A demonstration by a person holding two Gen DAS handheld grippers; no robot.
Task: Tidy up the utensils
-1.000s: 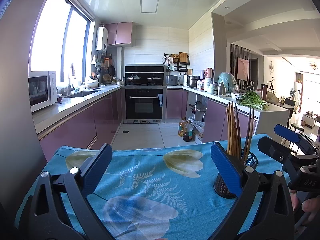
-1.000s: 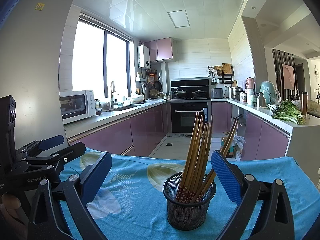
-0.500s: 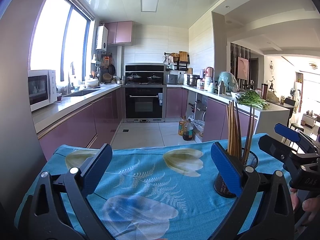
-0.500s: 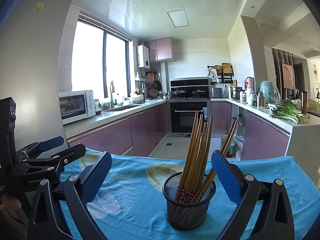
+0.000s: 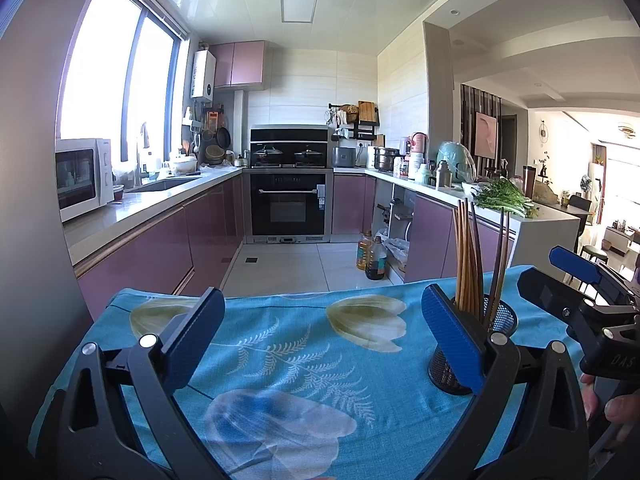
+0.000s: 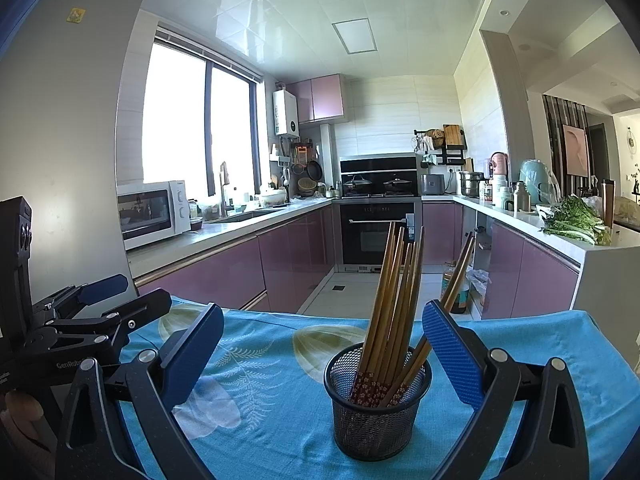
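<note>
A black mesh cup (image 6: 376, 404) stands upright on the blue flowered tablecloth (image 6: 280, 432). Several wooden chopsticks (image 6: 394, 300) stand in it, leaning. My right gripper (image 6: 322, 350) is open and empty, its blue pads on either side of the cup, a little nearer than it. In the left wrist view the cup (image 5: 486, 344) sits behind my left gripper's right pad. My left gripper (image 5: 322, 328) is open and empty over the cloth (image 5: 280, 360). Each gripper shows at the edge of the other's view.
The table's far edge drops to a tiled kitchen floor (image 5: 280, 264). Purple cabinets and counters line both sides, with a microwave (image 6: 154, 212) on the left, an oven (image 5: 290, 204) at the back and greens (image 6: 572, 222) on the right counter.
</note>
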